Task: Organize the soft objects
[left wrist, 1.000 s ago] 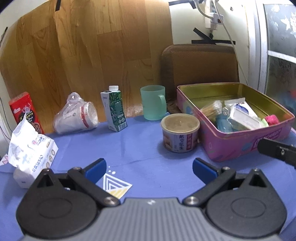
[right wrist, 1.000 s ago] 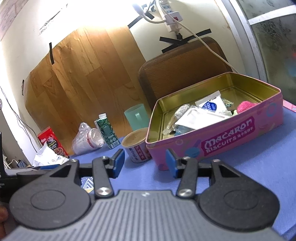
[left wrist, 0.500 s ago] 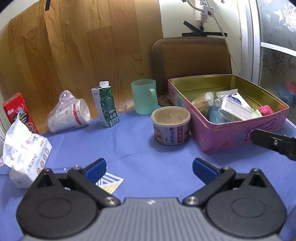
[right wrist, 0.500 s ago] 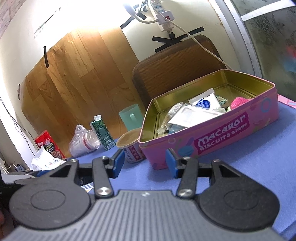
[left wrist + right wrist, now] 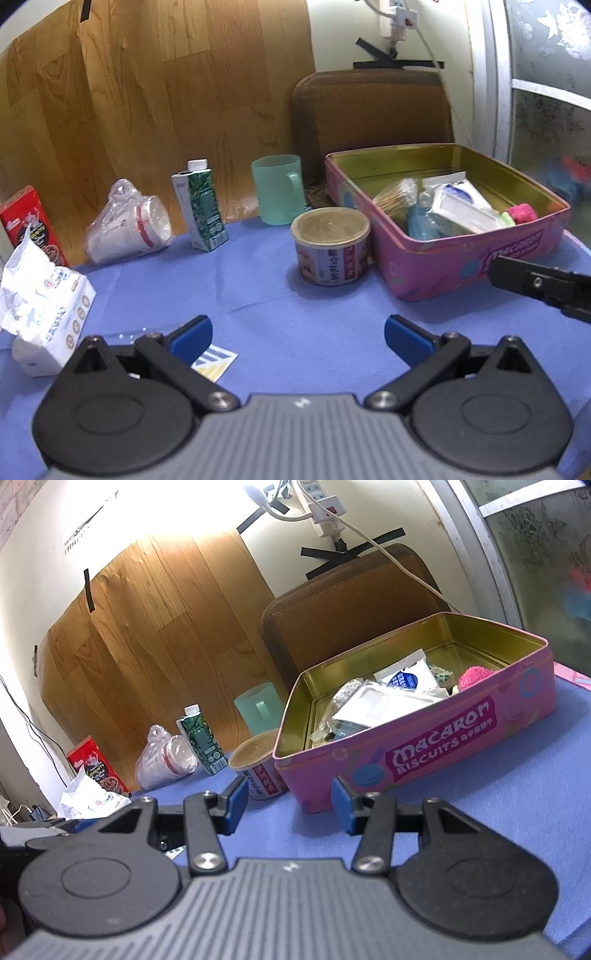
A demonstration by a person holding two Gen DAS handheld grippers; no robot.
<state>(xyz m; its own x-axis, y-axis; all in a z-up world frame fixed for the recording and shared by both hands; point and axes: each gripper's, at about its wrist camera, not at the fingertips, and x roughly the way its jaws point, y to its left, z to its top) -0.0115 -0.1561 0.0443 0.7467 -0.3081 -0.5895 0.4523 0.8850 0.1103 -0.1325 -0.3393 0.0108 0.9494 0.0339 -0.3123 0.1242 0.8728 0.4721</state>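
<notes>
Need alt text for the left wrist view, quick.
The open, empty left tool hovers over a blue tablecloth, facing a can beside a pink biscuit tin holding packets. A tissue pack lies far left.

Pink tin (image 5: 443, 273): glossy metal, gold inside. Tablecloth (image 5: 295, 314): matt blue cloth. Far panel (image 5: 166, 92): wood-grain, slight sheen. Mug (image 5: 277, 188): smooth green plastic. Left tissue pack (image 5: 40, 314): crinkly plastic film.
</notes>
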